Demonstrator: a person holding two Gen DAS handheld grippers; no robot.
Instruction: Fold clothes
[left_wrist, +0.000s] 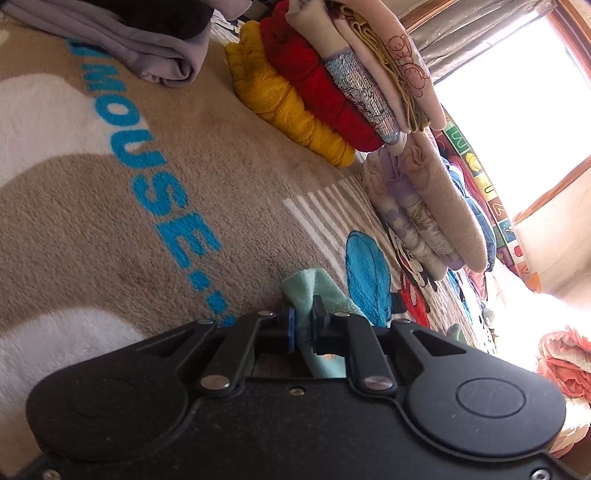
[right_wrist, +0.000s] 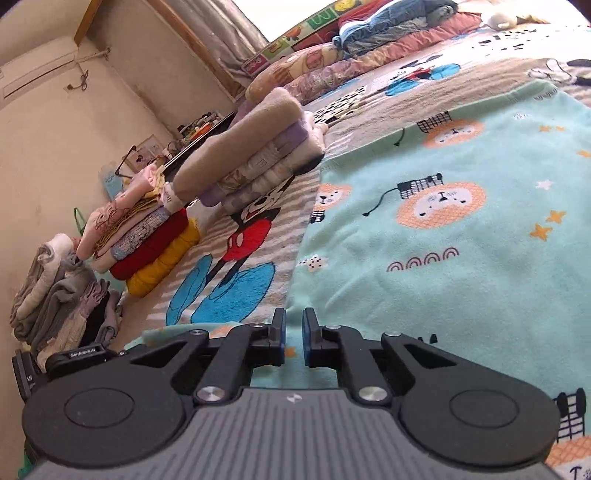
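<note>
Left wrist: your left gripper (left_wrist: 303, 317) is pinching a mint garment (left_wrist: 317, 291) corner off the rug (left_wrist: 110, 206).
Right gripper (right_wrist: 294, 334) is sitting nearly closed over its edge (grip unclear); the rest is lying flat beside folded stacks (right_wrist: 155, 240).

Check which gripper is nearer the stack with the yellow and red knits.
Left. The left gripper, pinching the mint cloth, sits nearer the stack. The right gripper sits farther out over the mint cloth.

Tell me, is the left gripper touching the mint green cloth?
Touching: the left wrist view shows the left gripper with both pads pinching the mint green cloth.
</note>
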